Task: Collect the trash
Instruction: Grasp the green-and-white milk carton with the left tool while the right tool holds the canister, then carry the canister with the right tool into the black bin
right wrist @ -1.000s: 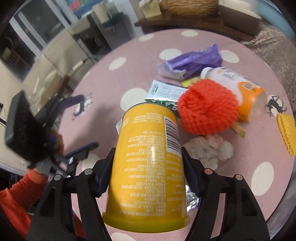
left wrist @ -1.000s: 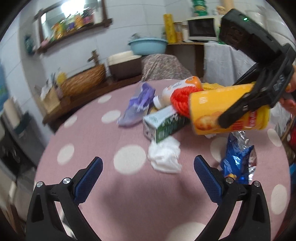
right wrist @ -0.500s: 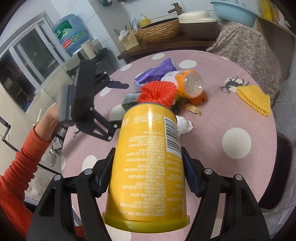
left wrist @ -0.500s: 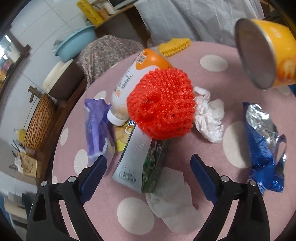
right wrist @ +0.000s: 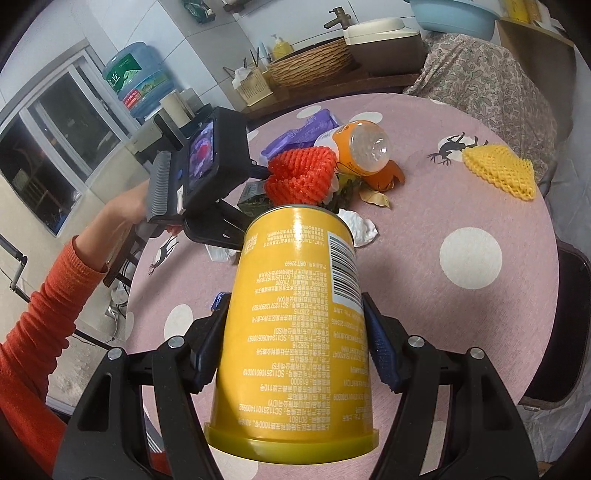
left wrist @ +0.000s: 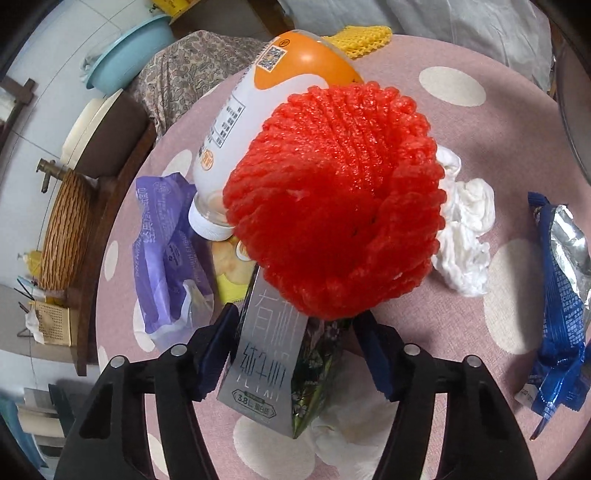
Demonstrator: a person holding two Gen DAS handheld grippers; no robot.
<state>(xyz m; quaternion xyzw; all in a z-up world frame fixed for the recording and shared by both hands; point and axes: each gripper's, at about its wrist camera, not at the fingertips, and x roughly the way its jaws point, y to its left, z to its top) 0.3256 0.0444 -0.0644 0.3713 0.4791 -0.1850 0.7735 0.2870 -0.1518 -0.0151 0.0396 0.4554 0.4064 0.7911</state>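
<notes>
My right gripper (right wrist: 295,350) is shut on a yellow chip can (right wrist: 295,325) and holds it above the pink dotted table (right wrist: 461,295). My left gripper (left wrist: 299,350) is open, its fingers on either side of a grey-green milk carton (left wrist: 273,362) that lies under a red foam fruit net (left wrist: 332,199). The left gripper also shows in the right wrist view (right wrist: 255,206), at the pile with the red net (right wrist: 301,177). An orange-and-white bottle (left wrist: 266,110) lies behind the net.
A purple wrapper (left wrist: 166,251), crumpled white tissue (left wrist: 465,236), a blue foil snack bag (left wrist: 561,302) and a yellow foam net (right wrist: 498,171) lie on the table. Tissue also lies under the carton (left wrist: 347,424). A wicker basket (right wrist: 310,66) and blue basin (right wrist: 454,14) stand beyond.
My left gripper has moved forward into the pile and its fingers now flank the milk carton. My right gripper has lifted the can up and back from the pile.
</notes>
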